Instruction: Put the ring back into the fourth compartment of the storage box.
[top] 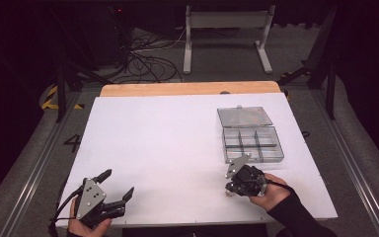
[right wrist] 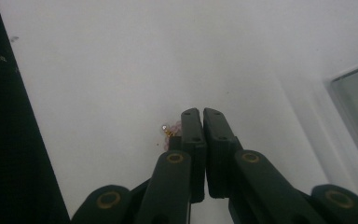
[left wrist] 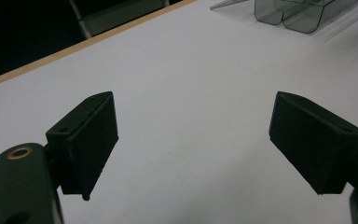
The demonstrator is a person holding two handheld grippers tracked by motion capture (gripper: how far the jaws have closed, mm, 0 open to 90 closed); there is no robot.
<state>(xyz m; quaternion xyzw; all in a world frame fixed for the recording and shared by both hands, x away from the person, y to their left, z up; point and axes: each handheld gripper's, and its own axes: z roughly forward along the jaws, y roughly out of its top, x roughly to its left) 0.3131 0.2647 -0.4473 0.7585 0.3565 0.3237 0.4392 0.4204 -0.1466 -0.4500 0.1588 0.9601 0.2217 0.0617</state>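
The small pinkish trinket with a gold and silvery bit (right wrist: 169, 131) lies on the white table (top: 168, 148), just left of your right claw's tips as the right gripper view has it, near the table's front edge. Your right claw (right wrist: 203, 116) has its jaws pressed together, and the trinket looks to sit beside them rather than between them, though part of it is hidden behind the left jaw. So I judge you are at the pick-up step, with no hold on it yet. The next move calls for spreading those jaws, shifting a little toward the trinket so it sits between the pads, then closing gently; it is tiny and could skid away.

Just beyond your right hand (top: 271, 192) stands the clear plastic compartment box (top: 253, 144), its lid (top: 244, 116) swung open and lying flat behind it. Its compartments look empty, as far as the high view tells.

Your left claw (top: 117, 183) is spread wide, holding nothing, over bare table at the front left corner, well apart from the box.
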